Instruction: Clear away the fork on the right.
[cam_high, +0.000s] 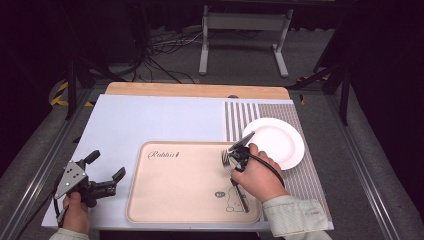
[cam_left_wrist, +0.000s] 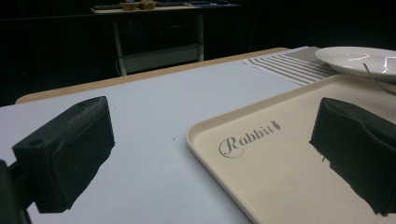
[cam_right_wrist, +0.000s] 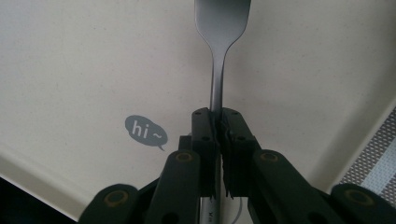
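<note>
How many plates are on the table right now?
1. The white plate sits on the striped mat at the table's far right, just beyond the beige tray. Nothing seems to hide another.

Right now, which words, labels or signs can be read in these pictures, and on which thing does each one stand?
"Rabbit", in curly script with a small carrot mark after it: on the beige tray, near its far left corner.
"hi~", in a grey speech bubble: on the same tray, beside the fork.
Small marking on the fork handle, low between the jaws in the right gripper view: too small to read.
</note>
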